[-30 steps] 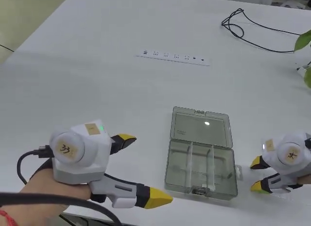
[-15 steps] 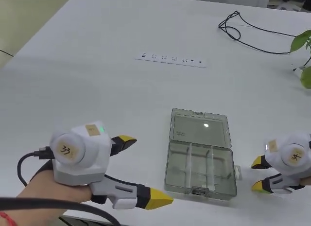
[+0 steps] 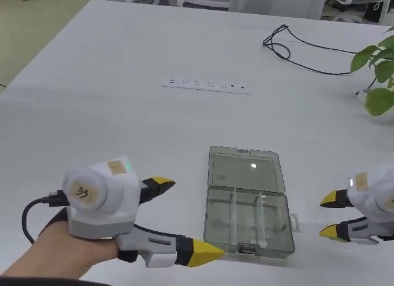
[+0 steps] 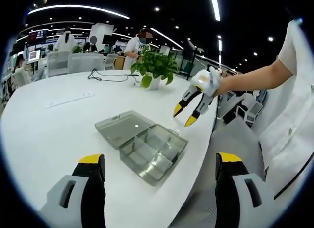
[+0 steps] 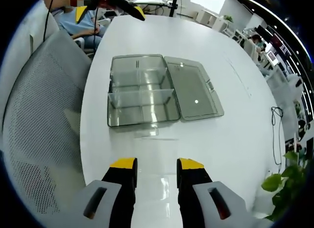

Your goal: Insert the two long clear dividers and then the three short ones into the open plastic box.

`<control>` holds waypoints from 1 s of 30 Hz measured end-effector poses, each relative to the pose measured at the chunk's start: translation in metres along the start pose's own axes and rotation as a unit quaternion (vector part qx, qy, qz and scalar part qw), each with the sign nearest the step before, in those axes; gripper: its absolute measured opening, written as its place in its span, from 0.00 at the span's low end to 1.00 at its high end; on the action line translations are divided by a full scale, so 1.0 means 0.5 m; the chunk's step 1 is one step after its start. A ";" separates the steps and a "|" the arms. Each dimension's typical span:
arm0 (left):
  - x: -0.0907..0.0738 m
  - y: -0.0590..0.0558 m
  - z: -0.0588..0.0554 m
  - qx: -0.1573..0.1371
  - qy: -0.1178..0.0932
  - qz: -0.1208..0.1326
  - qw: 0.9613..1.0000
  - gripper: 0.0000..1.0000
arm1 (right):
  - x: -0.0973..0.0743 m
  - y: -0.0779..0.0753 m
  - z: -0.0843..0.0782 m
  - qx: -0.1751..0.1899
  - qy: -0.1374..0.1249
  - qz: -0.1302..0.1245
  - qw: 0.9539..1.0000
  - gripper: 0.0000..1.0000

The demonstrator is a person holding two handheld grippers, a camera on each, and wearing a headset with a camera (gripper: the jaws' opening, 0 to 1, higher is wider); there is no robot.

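Power strip (image 3: 206, 85) beyond open box (image 3: 245, 170), cable (image 3: 277, 49), plant (image 3: 375, 77) at right, left tongs (image 3: 184, 219) and right tongs (image 3: 328, 216) spread

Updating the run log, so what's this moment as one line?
plastic box open, two long dividers inside | left gripper open, empty | right gripper open, empty
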State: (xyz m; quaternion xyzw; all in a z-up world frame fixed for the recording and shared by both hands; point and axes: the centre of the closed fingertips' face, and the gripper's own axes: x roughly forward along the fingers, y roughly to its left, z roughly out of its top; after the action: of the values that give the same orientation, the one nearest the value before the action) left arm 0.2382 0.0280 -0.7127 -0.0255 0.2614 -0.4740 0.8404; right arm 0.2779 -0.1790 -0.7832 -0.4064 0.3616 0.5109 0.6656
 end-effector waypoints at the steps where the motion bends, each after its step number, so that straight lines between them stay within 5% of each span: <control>1: 0.002 -0.003 0.008 -0.006 -0.007 -0.003 1.000 0.94 | -0.007 0.001 0.007 -0.001 -0.004 -0.003 1.000 0.33; 14: 0.040 -0.046 0.056 -0.083 -0.044 -0.041 0.995 0.79 | -0.088 0.031 0.124 -0.033 -0.046 -0.037 0.998 0.33; 30: 0.074 -0.090 0.091 -0.211 -0.071 -0.091 0.971 0.50 | -0.124 0.077 0.228 -0.079 -0.063 -0.053 0.993 0.33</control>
State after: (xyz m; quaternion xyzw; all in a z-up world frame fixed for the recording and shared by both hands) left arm 0.2392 -0.0361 -0.6755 -0.2597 0.2921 -0.4797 0.7856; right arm 0.2347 -0.0936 -0.6875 -0.4429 0.2555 0.5268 0.6790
